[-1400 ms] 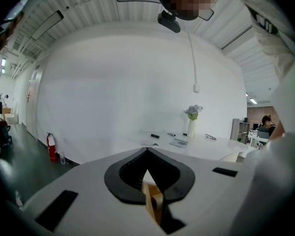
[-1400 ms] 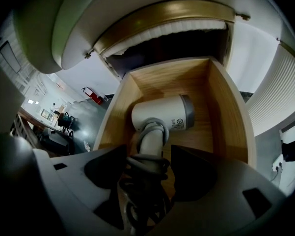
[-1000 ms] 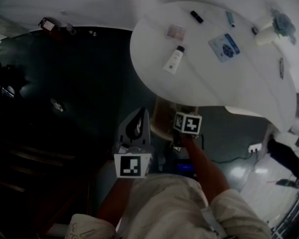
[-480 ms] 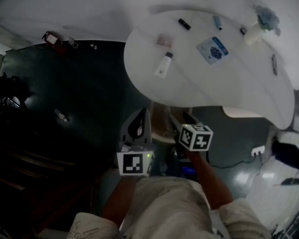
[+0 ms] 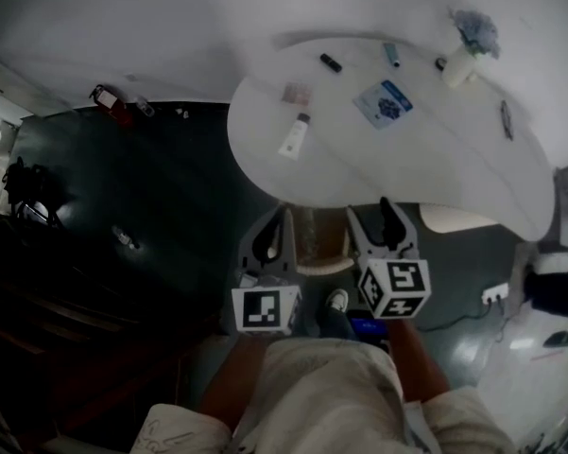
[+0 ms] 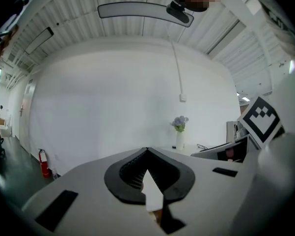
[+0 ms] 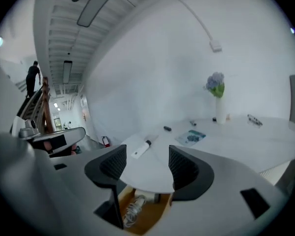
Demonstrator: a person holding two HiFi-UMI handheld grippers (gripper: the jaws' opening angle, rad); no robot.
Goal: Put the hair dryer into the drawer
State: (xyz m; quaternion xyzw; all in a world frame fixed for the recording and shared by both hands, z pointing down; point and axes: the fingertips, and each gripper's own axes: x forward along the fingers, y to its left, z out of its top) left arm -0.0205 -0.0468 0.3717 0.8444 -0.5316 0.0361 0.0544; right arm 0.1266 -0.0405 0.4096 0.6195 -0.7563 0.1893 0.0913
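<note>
The right tool (image 7: 147, 163) gapes wide and empty, while the left tool (image 6: 147, 149) is pinched tip to tip. Closing the open wooden drawer (image 7: 154, 211) could trap the loose cord of the white hair dryer (image 7: 134, 206).

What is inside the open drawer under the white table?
A coiled cord and part of a white body, apparently the hair dryer, lie in the wooden drawer. The table edge covers the rest of the drawer's inside.
</note>
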